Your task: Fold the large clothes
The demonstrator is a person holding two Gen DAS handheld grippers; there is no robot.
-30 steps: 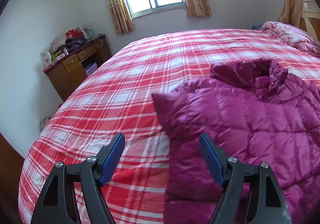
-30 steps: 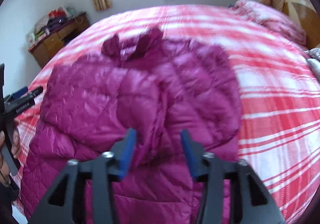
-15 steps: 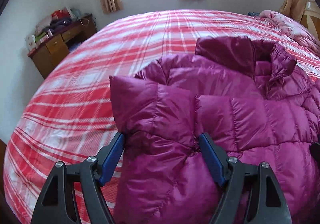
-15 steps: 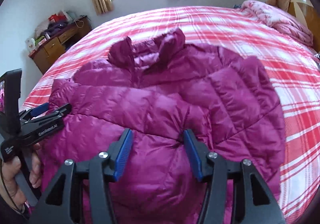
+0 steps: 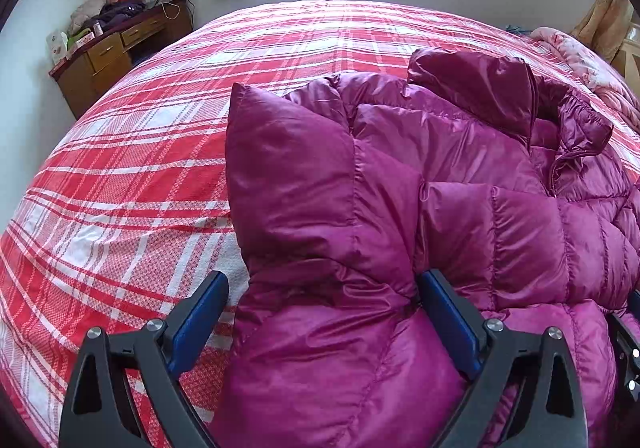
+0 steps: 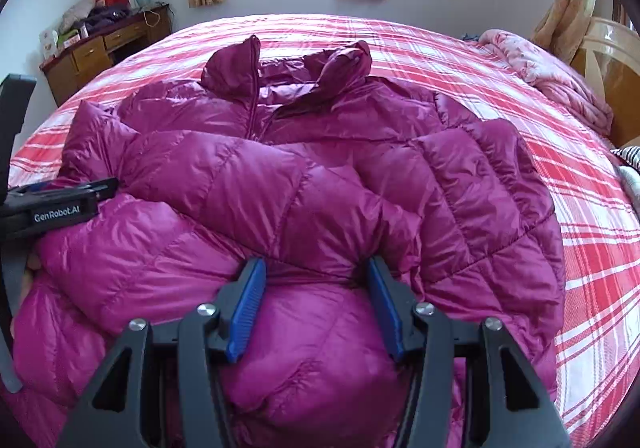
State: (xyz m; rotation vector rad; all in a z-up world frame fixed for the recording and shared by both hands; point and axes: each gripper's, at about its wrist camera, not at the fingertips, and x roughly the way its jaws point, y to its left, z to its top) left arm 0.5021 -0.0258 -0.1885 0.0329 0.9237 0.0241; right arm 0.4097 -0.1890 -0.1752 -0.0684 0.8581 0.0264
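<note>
A magenta puffer jacket (image 6: 300,188) lies front-up on the red plaid bed (image 6: 440,60), collar toward the window, with its lower part bunched up near me. My left gripper (image 5: 323,280) straddles the jacket's (image 5: 400,208) left edge. Its jaws are opening: the left pad (image 5: 200,324) stands clear of the fabric, and the right pad touches it. My right gripper (image 6: 316,264) sits over the middle of the bunched fabric, and both blue pads press into a puffy fold. The left gripper (image 6: 106,184) also shows at the left edge of the right wrist view, a hand under it.
A wooden desk (image 5: 116,52) piled with clutter stands at the back left by the wall. A pink quilt (image 6: 552,80) is heaped at the bed's far right, next to a wooden headboard (image 6: 616,68). Bare plaid sheet (image 5: 120,188) stretches left of the jacket.
Both grippers have come down and in toward the jacket. The left one moved from the bare sheet onto the jacket's left edge and its jaws spread wider. The right one's jaw gap looks unchanged.
</note>
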